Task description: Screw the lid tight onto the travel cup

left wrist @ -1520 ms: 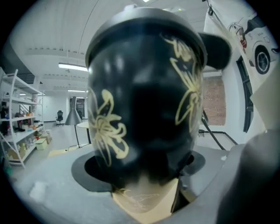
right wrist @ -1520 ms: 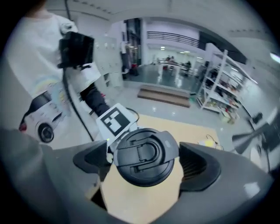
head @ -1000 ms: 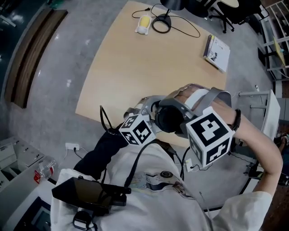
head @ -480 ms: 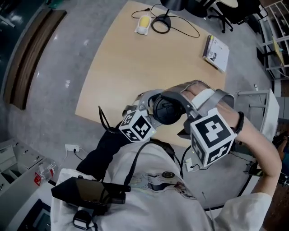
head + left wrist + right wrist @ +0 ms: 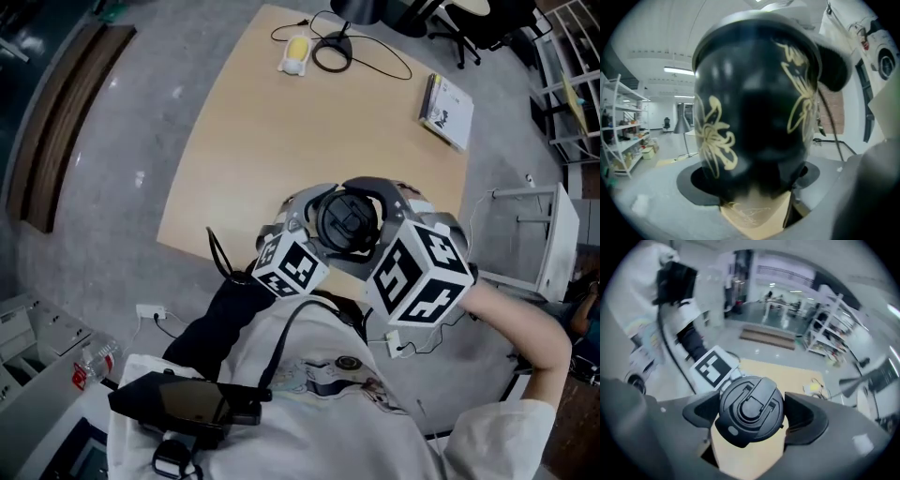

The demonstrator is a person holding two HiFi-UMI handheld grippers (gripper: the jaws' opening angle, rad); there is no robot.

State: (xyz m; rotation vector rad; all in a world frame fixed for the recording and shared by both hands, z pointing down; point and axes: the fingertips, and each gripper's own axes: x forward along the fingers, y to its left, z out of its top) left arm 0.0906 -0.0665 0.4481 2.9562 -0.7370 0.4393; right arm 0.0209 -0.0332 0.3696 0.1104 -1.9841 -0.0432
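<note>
Now, with the left tool (image 5: 750,190) pinching the travel cup (image 5: 750,108) steady and the right tool (image 5: 753,414), jaws just closed, gripping the lid (image 5: 349,220), twist squarely without tilting it

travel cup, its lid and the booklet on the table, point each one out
travel cup (image 5: 750,93): left gripper view, on its dark flower-printed side wall.
lid (image 5: 750,409): right gripper view, on the middle of its top.
booklet (image 5: 448,111): head view, on its cover.
</note>
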